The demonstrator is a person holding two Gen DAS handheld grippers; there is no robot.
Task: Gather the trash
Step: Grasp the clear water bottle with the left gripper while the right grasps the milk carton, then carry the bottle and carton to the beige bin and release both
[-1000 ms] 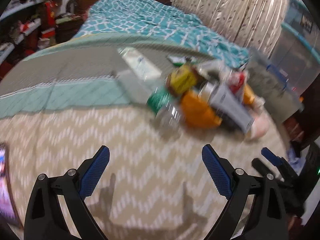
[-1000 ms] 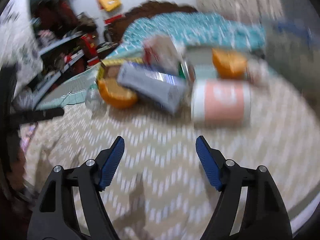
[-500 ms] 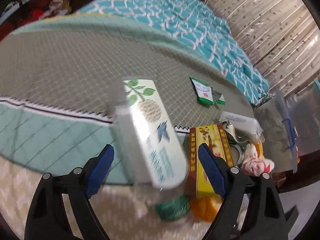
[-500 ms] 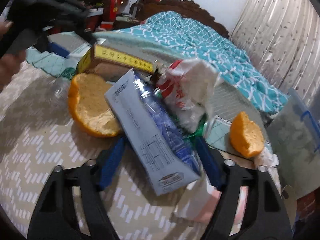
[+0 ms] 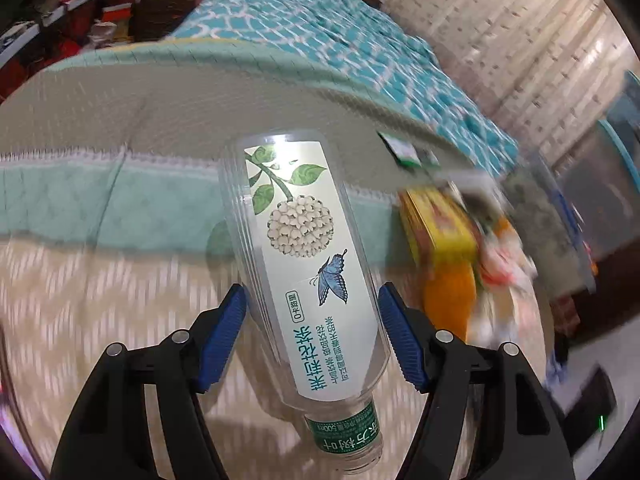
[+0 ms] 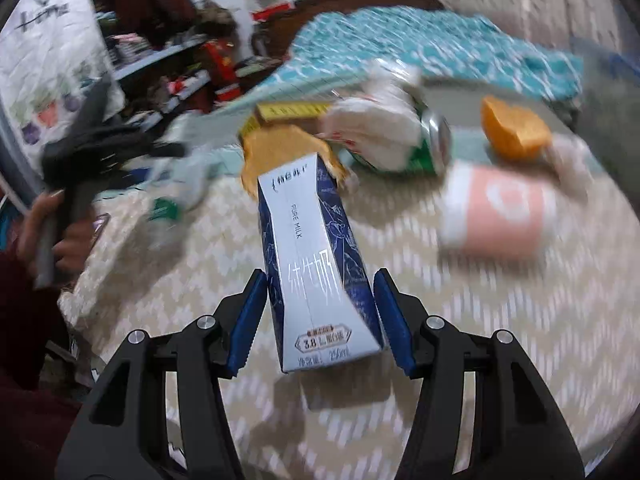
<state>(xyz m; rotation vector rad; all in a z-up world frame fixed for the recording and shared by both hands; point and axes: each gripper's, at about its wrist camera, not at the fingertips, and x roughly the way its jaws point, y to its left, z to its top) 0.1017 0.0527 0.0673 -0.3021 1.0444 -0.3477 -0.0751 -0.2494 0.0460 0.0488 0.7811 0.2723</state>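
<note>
A: Left wrist view. We see the left gripper (image 5: 312, 334) straddling a clear plastic bottle (image 5: 298, 256) that lies on the zigzag-patterned cover (image 5: 80, 304), green-banded neck towards the camera. The jaws are closing; the left pad looks to touch the bottle wall, the right pad stands just beside it, so we judge the grip not yet made. A yellow box (image 5: 440, 220) and an orange peel (image 5: 448, 300) lie to the right, blurred.

B: Right wrist view. We see the right gripper (image 6: 318, 320) about a blue-and-white milk carton (image 6: 316, 264), its near end between the blue pads. These jaws are closing too; a thin gap shows on each side. Beyond the carton lie a green can (image 6: 420, 148), a pink-and-white cup (image 6: 500, 212) and a piece of orange peel (image 6: 512, 132).

A: Which step do we read?

B: The grasp, both hands at once. No bin appears in either view.

A: And the next move?

B: We judge it calls for firm closure without crushing the thin bottle or buckling the carton, then a lift clear of the pile.
</note>
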